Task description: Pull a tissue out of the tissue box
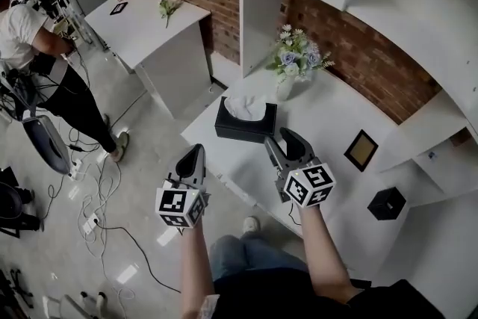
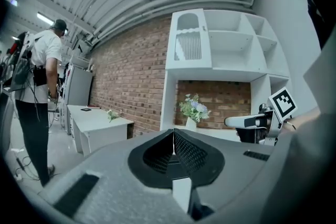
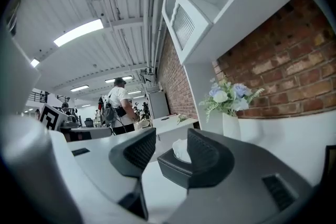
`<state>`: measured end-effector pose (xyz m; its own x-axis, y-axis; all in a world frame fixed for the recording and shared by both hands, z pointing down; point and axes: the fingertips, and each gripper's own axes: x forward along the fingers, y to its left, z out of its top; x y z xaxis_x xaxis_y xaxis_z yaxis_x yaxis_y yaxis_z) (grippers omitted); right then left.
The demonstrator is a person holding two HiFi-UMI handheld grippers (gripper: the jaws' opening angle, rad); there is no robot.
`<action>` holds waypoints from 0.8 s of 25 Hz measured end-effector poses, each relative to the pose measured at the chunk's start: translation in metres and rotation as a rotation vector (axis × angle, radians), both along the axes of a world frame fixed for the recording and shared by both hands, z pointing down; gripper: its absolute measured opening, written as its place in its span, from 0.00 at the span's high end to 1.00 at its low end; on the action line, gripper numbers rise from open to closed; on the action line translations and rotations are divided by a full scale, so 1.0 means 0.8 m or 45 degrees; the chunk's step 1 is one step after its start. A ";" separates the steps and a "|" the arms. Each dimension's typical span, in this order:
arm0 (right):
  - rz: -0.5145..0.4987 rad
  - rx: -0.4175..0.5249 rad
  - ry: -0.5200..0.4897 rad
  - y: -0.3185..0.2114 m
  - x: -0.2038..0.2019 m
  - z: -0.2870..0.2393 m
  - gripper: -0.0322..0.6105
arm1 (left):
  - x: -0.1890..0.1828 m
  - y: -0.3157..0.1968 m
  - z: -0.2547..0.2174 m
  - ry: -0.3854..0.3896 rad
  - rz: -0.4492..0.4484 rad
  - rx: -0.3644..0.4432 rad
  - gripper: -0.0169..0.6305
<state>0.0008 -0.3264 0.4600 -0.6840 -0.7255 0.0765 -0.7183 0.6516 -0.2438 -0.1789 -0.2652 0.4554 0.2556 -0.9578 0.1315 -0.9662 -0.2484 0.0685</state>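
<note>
A black tissue box (image 1: 245, 123) stands near the left end of the white counter (image 1: 328, 123), with a white tissue (image 1: 245, 107) puffed out of its top. In the right gripper view the box (image 3: 173, 169) and its tissue (image 3: 181, 150) show between the jaws, some way ahead. My right gripper (image 1: 285, 140) hovers open just right of the box, nothing in it. My left gripper (image 1: 193, 158) hangs shut and empty off the counter's front left edge, below the box; in its own view its jaws (image 2: 173, 136) meet.
A white vase of flowers (image 1: 296, 60) stands behind the box against the brick wall. A small framed picture (image 1: 361, 150) and a black cube (image 1: 386, 203) lie to the right. A person (image 1: 37, 56) stands by a second white table (image 1: 149, 26) at the far left.
</note>
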 end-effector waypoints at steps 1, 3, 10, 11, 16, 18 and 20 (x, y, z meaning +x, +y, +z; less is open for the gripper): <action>-0.006 -0.002 0.017 -0.008 -0.002 0.004 0.69 | -0.001 -0.008 0.003 0.002 0.002 -0.009 0.96; -0.016 -0.003 0.056 -0.023 -0.006 0.010 0.69 | -0.002 -0.025 0.008 0.006 0.008 -0.020 0.96; -0.065 0.000 0.244 -0.063 -0.025 0.030 0.69 | -0.002 -0.081 0.017 0.030 0.049 -0.048 0.96; -0.077 0.007 0.288 -0.069 -0.029 0.032 0.69 | -0.004 -0.088 0.019 0.036 0.052 -0.056 0.96; -0.174 0.094 0.579 -0.099 -0.062 0.028 0.69 | -0.021 -0.103 0.035 0.064 0.044 -0.100 0.96; -0.213 0.128 0.720 -0.109 -0.076 0.024 0.69 | -0.027 -0.108 0.038 0.074 0.038 -0.103 0.96; -0.255 0.171 0.888 -0.119 -0.091 0.026 0.69 | -0.032 -0.110 0.040 0.085 0.036 -0.101 0.96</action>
